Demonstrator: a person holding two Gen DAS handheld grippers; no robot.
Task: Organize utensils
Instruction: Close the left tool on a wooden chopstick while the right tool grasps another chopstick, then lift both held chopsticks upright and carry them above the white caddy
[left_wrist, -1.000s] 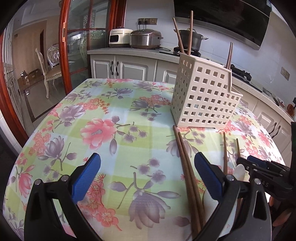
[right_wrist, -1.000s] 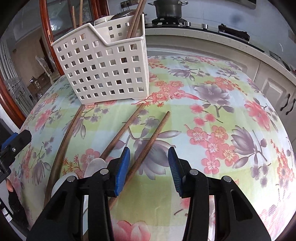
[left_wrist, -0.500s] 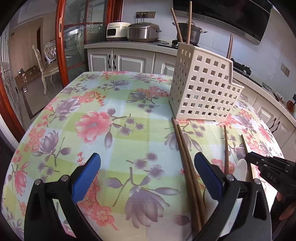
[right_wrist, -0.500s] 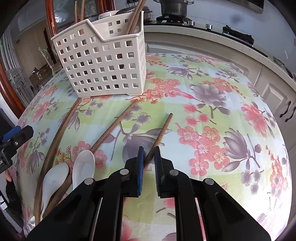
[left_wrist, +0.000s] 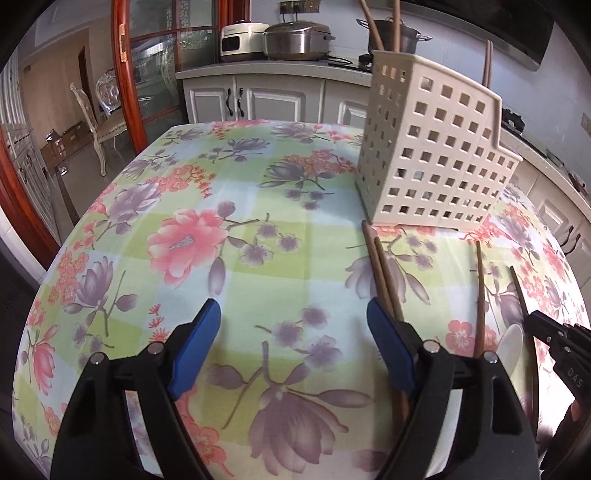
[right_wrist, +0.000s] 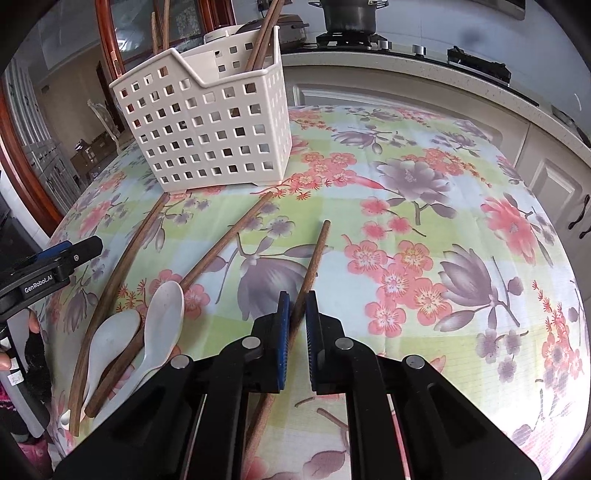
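right gripper jaws clamp chopstick; left gripper jaws narrowing, empty

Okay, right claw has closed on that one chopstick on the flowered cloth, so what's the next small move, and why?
Probably lift it. The right claw is shut on the single wooden chopstick, which still lies flat on the tablecloth. Raising it, then tilting it upright, would clear the cloth before carrying it to the white perforated utensil basket, where other chopsticks already stand.

"GenRobot.AI" on the left gripper; "DAS" on the right gripper.
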